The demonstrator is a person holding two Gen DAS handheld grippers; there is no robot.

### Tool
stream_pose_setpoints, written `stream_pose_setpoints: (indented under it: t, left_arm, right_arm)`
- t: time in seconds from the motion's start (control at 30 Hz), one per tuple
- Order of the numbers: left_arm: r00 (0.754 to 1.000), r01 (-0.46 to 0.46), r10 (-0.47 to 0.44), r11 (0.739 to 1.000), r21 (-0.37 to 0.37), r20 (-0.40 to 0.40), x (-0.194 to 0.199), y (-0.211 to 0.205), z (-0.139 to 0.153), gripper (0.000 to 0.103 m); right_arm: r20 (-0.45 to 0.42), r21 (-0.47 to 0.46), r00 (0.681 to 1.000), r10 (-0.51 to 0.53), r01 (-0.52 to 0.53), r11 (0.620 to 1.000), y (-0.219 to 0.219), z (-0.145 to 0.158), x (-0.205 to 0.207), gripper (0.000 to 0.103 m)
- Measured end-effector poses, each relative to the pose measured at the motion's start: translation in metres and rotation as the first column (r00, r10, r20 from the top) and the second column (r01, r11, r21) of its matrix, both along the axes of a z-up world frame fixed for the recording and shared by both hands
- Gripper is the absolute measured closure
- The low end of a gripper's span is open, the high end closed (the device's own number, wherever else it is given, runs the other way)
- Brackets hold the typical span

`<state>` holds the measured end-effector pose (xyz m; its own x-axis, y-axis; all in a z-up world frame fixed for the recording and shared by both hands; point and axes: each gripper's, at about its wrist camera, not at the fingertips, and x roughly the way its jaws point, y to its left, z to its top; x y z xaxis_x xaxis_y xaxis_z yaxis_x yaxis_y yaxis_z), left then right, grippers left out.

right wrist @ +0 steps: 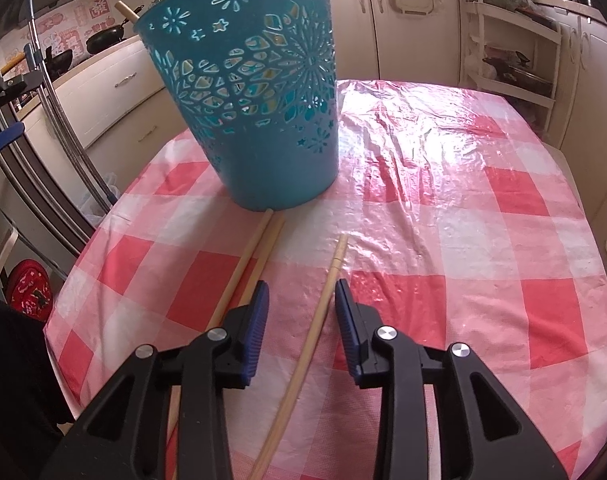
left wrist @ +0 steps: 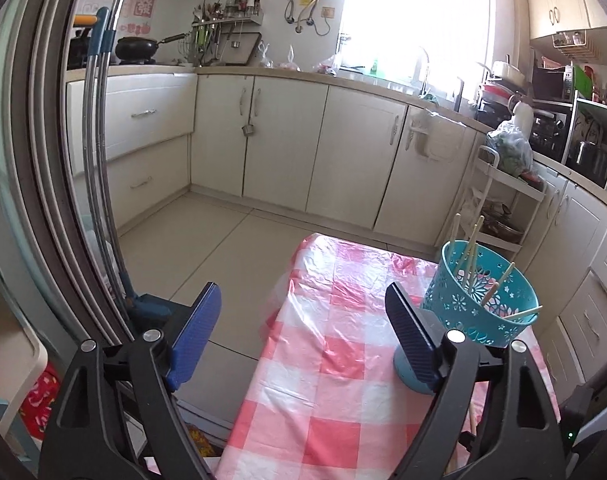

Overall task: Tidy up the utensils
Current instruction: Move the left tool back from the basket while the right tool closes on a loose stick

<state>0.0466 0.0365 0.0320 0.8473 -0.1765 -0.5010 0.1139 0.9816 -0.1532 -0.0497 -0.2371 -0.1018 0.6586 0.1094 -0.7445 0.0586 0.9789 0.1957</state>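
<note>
Left wrist view: the left gripper (left wrist: 299, 312) gapes wide and empty; the teal basket (left wrist: 479, 300) with chopsticks (left wrist: 469, 252) stands just right of it.

Right wrist view: the right gripper (right wrist: 301, 304), narrowly parted, straddles one chopstick (right wrist: 323, 300) without pinching it; the basket stands ahead.

Ahead of the tongs, cream cabinets (left wrist: 287, 136) run along two walls under a bright window (left wrist: 415, 12). The floor (left wrist: 207, 240) has pale tiles. A white shelf cart (left wrist: 499, 208) stands at the right.
</note>
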Motion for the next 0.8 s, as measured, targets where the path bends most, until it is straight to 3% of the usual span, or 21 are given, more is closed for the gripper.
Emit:
stream_pose_setpoints:
  t: [0.07, 0.27, 0.63, 0.8]
  left_arm:
    - [1.0, 0.013, -0.013, 1.0, 0.006, -0.022, 0.002, -0.002, -0.004, 0.022]
    - [0.997, 0.052, -0.05, 0.998, 0.035, -0.052, 0.001, -0.019, -0.013, 0.022]
    - [0.991, 0.09, -0.082, 0.993, 0.078, -0.101, 0.004, -0.036, -0.024, 0.02]
    - [0.989, 0.096, -0.086, 0.992, 0.085, -0.118, 0.006, -0.04, -0.027, 0.02]
  right_arm:
    - [0.0, -0.027, 1.0, -0.007, 0.007, 1.0, 0.001, 0.0, 0.0, 0.079]
    - [-0.006, -0.119, 1.0, 0.01, -0.011, 0.993, 0.009, 0.0, -0.002, 0.086]
    - [-0.017, -0.107, 1.0, 0.018, -0.019, 0.994, 0.004, 0.0, -0.002, 0.087]
    - [-0.023, -0.091, 1.0, 0.012, -0.014, 0.996, 0.001, 0.001, -0.004, 0.094]
